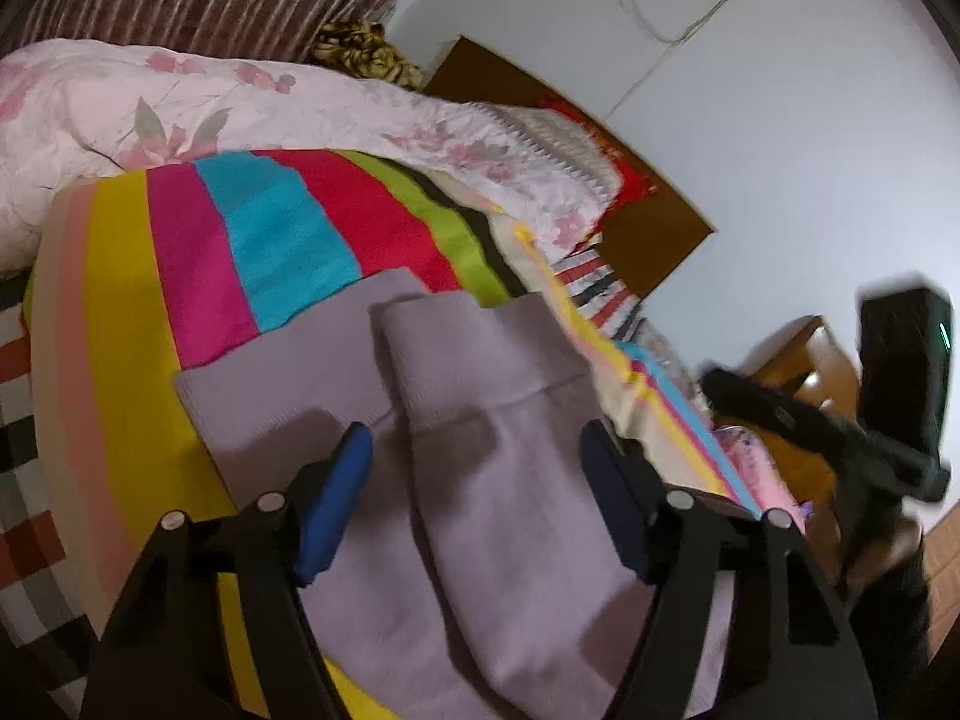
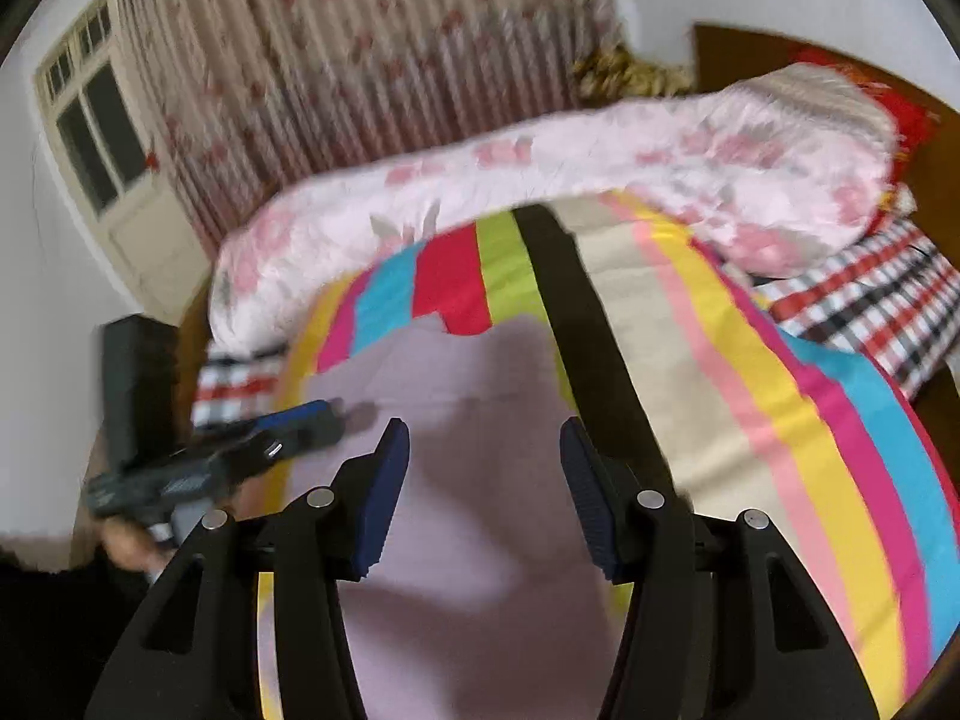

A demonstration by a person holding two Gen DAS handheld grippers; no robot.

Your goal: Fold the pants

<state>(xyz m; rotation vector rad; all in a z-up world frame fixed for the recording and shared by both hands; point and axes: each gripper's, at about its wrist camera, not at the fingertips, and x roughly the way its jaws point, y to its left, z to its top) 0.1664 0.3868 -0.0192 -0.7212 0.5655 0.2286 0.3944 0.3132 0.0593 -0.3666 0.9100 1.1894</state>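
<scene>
From my left wrist, my left tongs (image 1: 477, 456) hang open over the lilac pants (image 1: 480, 480), nothing pinched; the pants lie folded on the striped sheet (image 1: 270, 228), the pink quilt (image 1: 180, 96) at eleven o'clock; my right tongs (image 1: 708, 384) blur at three o'clock. From my right wrist, the right tongs (image 2: 485, 450) gape empty above the pants (image 2: 480, 540); the left tongs (image 2: 324, 414) sit at nine o'clock.

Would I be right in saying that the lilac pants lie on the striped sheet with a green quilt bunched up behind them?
Not quite: the quilt is pink and floral, not green, as the left wrist view shows. The lilac pants do lie on the striped sheet.
</scene>
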